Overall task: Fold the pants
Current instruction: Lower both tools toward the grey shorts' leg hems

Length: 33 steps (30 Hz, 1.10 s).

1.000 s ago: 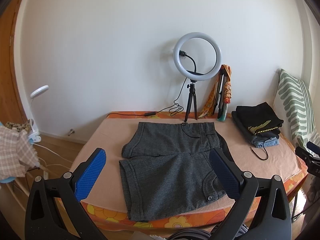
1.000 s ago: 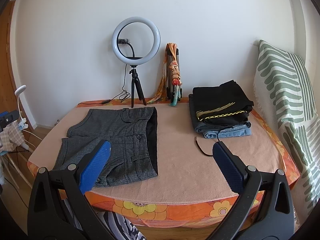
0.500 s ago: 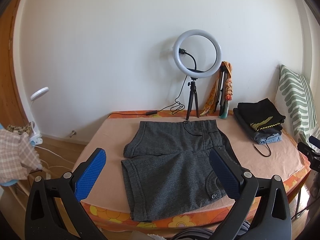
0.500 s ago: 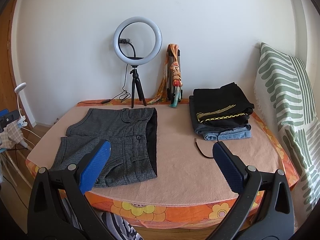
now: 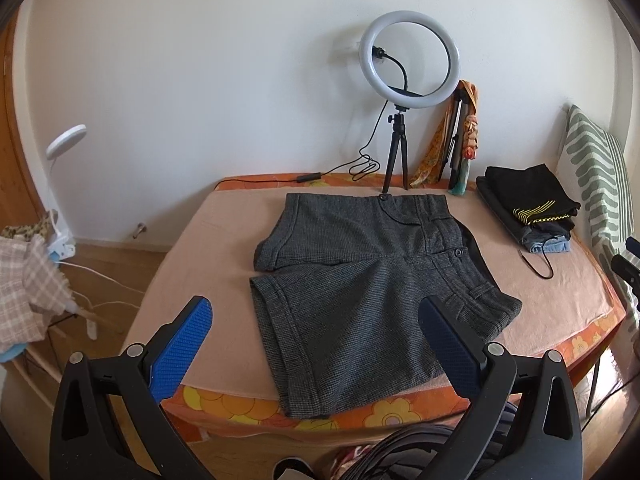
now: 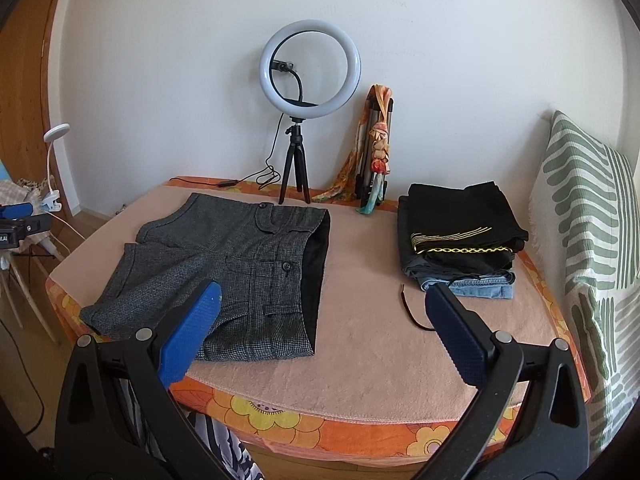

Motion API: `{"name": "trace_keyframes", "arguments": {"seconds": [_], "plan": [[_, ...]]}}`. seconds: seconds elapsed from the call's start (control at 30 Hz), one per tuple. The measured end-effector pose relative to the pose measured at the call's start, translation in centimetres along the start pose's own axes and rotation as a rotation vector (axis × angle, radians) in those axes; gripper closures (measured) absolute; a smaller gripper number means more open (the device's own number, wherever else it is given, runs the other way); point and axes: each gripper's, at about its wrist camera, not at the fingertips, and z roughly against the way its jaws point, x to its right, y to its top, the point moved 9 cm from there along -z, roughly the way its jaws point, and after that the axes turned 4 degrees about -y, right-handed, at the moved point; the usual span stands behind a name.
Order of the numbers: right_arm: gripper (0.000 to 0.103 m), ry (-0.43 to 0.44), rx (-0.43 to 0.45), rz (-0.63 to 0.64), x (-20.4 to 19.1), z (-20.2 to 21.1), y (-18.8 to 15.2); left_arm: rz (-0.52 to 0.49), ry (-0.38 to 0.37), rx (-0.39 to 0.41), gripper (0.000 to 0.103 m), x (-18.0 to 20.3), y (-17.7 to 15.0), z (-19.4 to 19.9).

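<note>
Grey checked shorts [image 5: 360, 280] lie flat on the pink-covered bed [image 5: 216, 264], waistband to the right, both legs pointing left, one leg hem over the front edge. They also show in the right wrist view [image 6: 224, 268], black lining visible at the waist. My left gripper [image 5: 316, 316] is open and empty, held in front of the bed edge, facing the shorts. My right gripper [image 6: 322, 300] is open and empty, held before the front edge, to the right of the waistband.
A stack of folded clothes [image 6: 460, 240] sits at the bed's right, with a black cord [image 6: 412, 312] beside it. A ring light on a tripod [image 6: 308, 76] and a scarf-wrapped stand [image 6: 376, 152] stand at the back. A striped pillow [image 6: 588, 240] leans right.
Both grippers have drifted slightly to the left and closer to the bed, so the shorts look larger. The shorts have not moved. Both grippers stay open.
</note>
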Motion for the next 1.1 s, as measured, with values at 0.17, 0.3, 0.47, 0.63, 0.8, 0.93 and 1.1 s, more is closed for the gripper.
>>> {"name": "trace_keyframes", "arguments": {"seconds": [0.17, 0.3, 0.47, 0.63, 0.8, 0.93, 1.1], "plan": [[0.000, 0.024, -0.010, 0.080, -1.1, -1.6, -0.3, -0.039, -0.040, -0.051, 0.003, -0.8, -2.2, -1.5], [0.000, 0.055, -0.033, 0.146, -2.3, -3.6, -1.1, -0.103, -0.030, -0.118, 0.006, -0.9, -4.3, -2.7], [0.000, 0.114, -0.079, 0.278, -4.6, -6.0, -3.2, -0.156, -0.038, -0.195, 0.019, -1.1, -7.0, -4.2], [0.003, 0.158, -0.133, 0.464, -7.4, -8.1, -6.1, -0.132, -0.048, -0.270, 0.034, -2.1, -9.8, -6.0], [0.014, 0.216, -0.208, 0.566, -9.2, -10.4, -8.7, -0.001, -0.122, -0.323, 0.048, -3.3, -11.9, -7.6], [0.026, 0.236, -0.247, 0.647, -9.9, -11.9, -10.6, -0.031, -0.118, -0.337, 0.053, -3.1, -13.1, -7.8], [0.028, 0.243, -0.247, 0.741, -11.1, -13.0, -12.0, -0.183, -0.080, -0.280, 0.053, -2.2, -13.1, -6.8]]}}
